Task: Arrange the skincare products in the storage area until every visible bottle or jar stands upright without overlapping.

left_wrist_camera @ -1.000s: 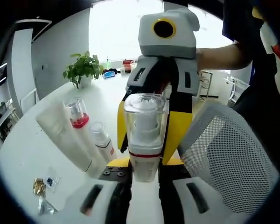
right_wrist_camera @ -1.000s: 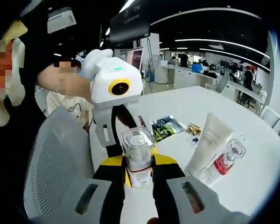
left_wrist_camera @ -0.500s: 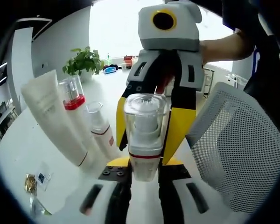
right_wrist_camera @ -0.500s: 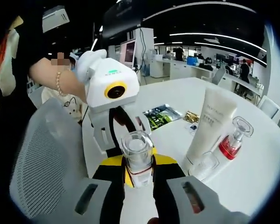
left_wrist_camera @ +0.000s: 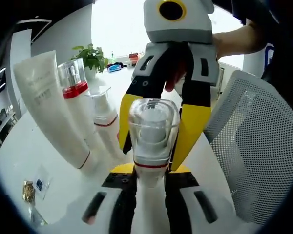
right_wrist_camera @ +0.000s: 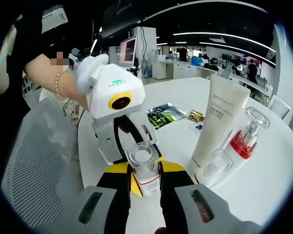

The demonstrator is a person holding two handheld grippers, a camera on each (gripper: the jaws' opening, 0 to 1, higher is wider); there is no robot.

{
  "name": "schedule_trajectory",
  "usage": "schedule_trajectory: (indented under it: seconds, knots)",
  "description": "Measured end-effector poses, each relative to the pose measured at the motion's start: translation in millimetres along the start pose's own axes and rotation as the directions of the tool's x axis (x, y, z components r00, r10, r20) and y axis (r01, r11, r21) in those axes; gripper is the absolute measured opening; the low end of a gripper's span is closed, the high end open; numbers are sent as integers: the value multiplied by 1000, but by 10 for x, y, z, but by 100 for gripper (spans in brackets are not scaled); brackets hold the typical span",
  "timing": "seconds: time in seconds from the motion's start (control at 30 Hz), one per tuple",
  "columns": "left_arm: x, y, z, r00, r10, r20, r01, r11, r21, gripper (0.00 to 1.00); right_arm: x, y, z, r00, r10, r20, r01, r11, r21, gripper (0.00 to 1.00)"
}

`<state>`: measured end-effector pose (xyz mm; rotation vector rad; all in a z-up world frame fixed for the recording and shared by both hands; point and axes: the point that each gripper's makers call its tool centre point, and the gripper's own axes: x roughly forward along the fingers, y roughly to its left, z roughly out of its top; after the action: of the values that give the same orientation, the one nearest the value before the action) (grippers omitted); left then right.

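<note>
Both your grippers, left and right, pinch the clear-capped bottle; white tube and red-collared bottle crowd beside it. The right gripper view adds foil packets behind.

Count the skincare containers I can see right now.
4: clear-capped bottle held between both tongs; white tube, red-collared bottle and small clear-capped bottle grouped beside it on the table. Others may be hidden.

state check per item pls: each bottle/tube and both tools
clear-capped bottle: upright, held between both tools
white tube: standing on its cap
red-collared bottle: upright, cap on
small pump bottle: upright, capped
left tool: shut on clear-capped bottle
right tool: shut on clear-capped bottle
</note>
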<state>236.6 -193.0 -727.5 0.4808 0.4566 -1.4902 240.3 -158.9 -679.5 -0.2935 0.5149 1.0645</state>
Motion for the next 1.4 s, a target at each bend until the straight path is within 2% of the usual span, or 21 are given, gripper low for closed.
schedule_trajectory:
  seconds: [0.27,0.43,0.57,0.87,1.23,1.4]
  knots:
    - [22,61,-3,1000,-7,8,7,1000,-5,18,11,-61,13,999,-21,28,20,1000,20,23]
    - [58,129,19,1000,-13,21,13,1000,-5,18,-30,-64,22,998,-40,38,39,999,18,32]
    - [73,183,22,999,-17,34,17,1000,-14,18,-129,-69,19,995,-69,65,64,996,68,38]
    - [87,307,42,998,-11,55,12,999,-33,18,-264,-34,-186,993,-103,50,95,985,142,41]
    - [125,462,94,997,0,74,4,999,-50,18,-379,-116,-316,985,-164,44,151,965,212,54]
    - [157,545,117,997,-3,74,6,999,-44,19,-443,-173,-360,981,-188,42,173,958,230,54]
